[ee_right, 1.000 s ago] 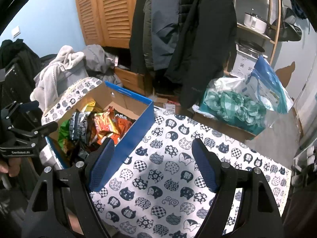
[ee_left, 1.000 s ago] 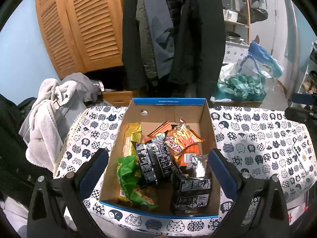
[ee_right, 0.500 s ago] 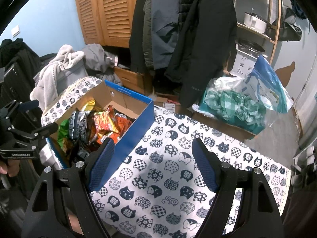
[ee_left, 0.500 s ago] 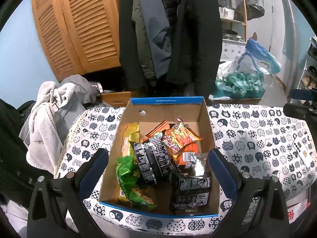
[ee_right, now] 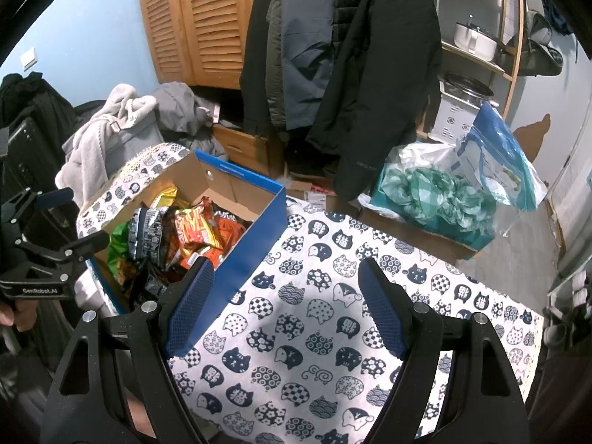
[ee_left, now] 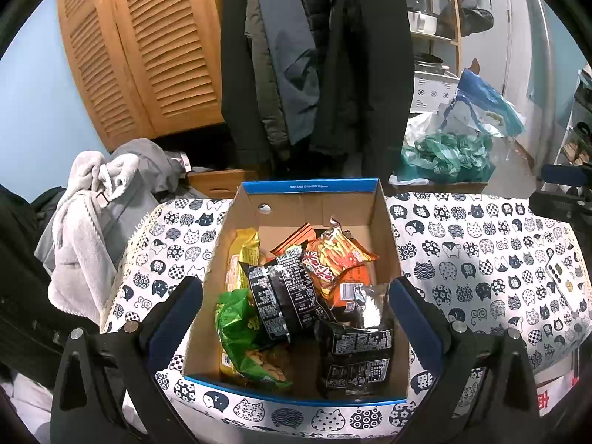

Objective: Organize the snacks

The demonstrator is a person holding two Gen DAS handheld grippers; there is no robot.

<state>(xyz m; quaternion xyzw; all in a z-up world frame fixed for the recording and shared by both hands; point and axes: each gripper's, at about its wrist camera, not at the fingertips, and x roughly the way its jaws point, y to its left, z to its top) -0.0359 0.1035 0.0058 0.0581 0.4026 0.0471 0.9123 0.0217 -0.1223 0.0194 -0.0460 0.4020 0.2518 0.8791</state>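
**A:** How many things are sitting in the cardboard box (ee_left: pixel 310 207)?

**B:** Counting from the left wrist view: one yellow packet (ee_left: pixel 242 255) lying along the left wall, one green bag (ee_left: pixel 240 329) at the near left, three black packets, namely one black packet (ee_left: pixel 285 296) leaning in the middle and two black packets (ee_left: pixel 357 359) stacked at the near right, one red-and-orange bag of sticks (ee_left: pixel 336 255), one silver pouch (ee_left: pixel 370 305), and orange wrappers (ee_left: pixel 296 235) peeking out behind. How many orange ones, I cannot tell.

**A:** And the claws?

**B:** Two. The left gripper (ee_left: pixel 296 318) is hanging over the box with its blue pads spread wide to either side of the box, gripping nothing. The right gripper (ee_right: pixel 285 307) is also standing wide, nothing between its pads, hovering over the cat-print tablecloth (ee_right: pixel 333 333) just right of the box.

**A:** What is each view adding?

**B:** The right wrist view is showing the box's blue outer wall (ee_right: pixel 255 251), a hand (ee_right: pixel 9 318) under the left gripper, and one white pot (ee_right: pixel 475 40) on a shelf. The left wrist view is looking straight down into the box and is showing one phone (ee_left: pixel 560 277) lying on the cloth at the right.
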